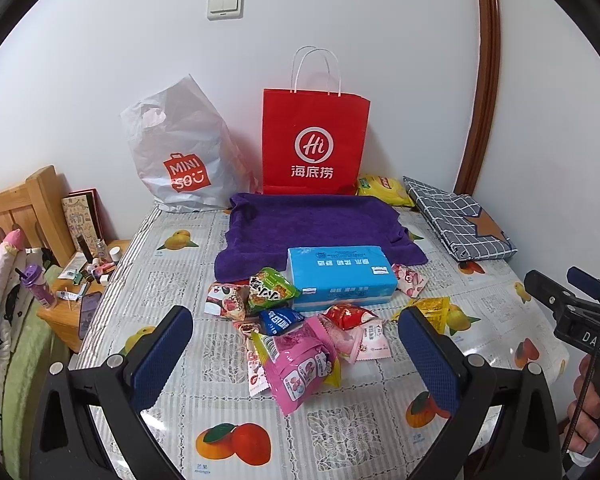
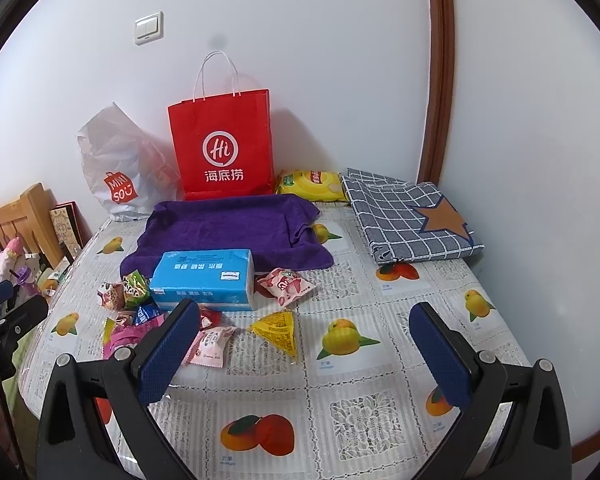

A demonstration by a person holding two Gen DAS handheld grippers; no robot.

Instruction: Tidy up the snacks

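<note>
Snacks (image 1: pixel 300 332) lie heaped on the table (image 1: pixel 340 432), just ahead of my left claw (image 1: pixel 296 354), untouched. Both claws stand wide open, empty; right claw (image 2: pixel 304 354) hovers alongside. Next move, I judge: close on the pink packet (image 1: pixel 300 372).

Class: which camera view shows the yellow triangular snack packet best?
The right wrist view: the yellow triangular snack packet lies whole and unobstructed on the fruit-print tablecloth. In the left wrist view, the packet is partly hidden behind a blue pad of the left hand-held gripper.
</note>
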